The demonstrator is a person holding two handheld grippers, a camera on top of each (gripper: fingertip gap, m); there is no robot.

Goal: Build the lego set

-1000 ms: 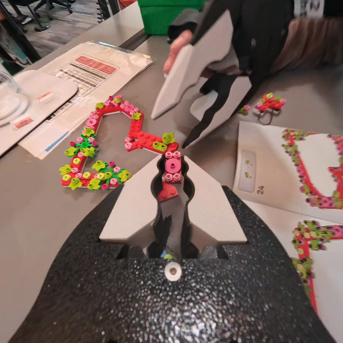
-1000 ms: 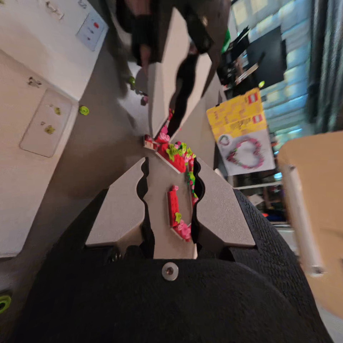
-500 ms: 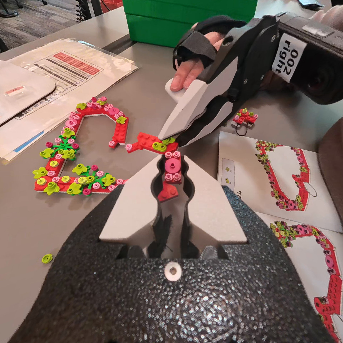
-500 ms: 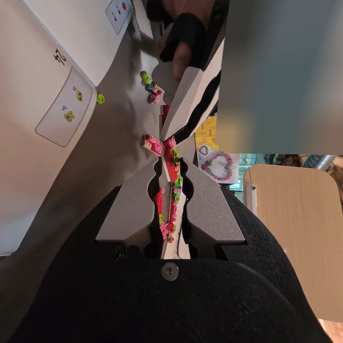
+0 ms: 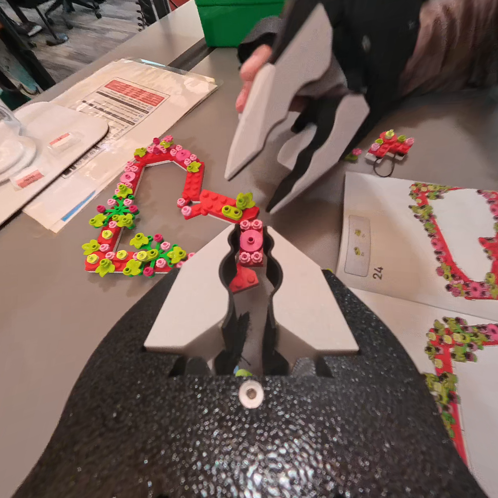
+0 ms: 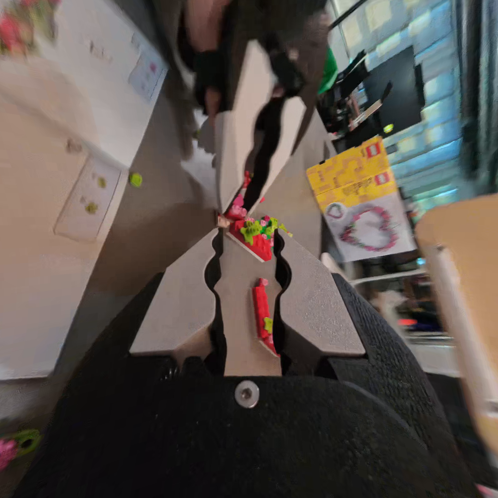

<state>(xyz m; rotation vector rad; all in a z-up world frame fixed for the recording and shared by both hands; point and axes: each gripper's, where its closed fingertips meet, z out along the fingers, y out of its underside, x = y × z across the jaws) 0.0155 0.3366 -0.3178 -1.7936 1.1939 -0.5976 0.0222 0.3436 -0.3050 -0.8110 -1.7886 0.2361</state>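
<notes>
My left gripper [image 5: 250, 227] is shut on a short red lego segment [image 5: 250, 250] topped with pink flowers, held low over the grey table [image 5: 54, 310]. Its far end meets a red plate with lime leaves [image 5: 226, 208]. That plate reaches the open heart-shaped frame [image 5: 129, 215] of red plates, pink flowers and green leaves; I cannot tell if they are joined. My right gripper [image 5: 248, 194] hangs open and empty just above the red plate. In the blurred right wrist view its tips [image 6: 248, 231] straddle the plate [image 6: 256, 242], facing the left gripper [image 6: 237, 207].
An open instruction booklet [image 5: 404, 229] lies at the right. A small red sub-build with a black ring [image 5: 388, 147] sits behind it. Sleeved paper sheets [image 5: 129, 97] and a green box [image 5: 237, 21] lie at the back. A yellow lego box [image 6: 358, 194] and a loose lime stud [image 6: 135, 179] show in the right wrist view.
Half a second ago the right gripper was down with its jaws narrowed around the red plate. It has since lifted off and opened wider. The left gripper kept hold of its segment.
</notes>
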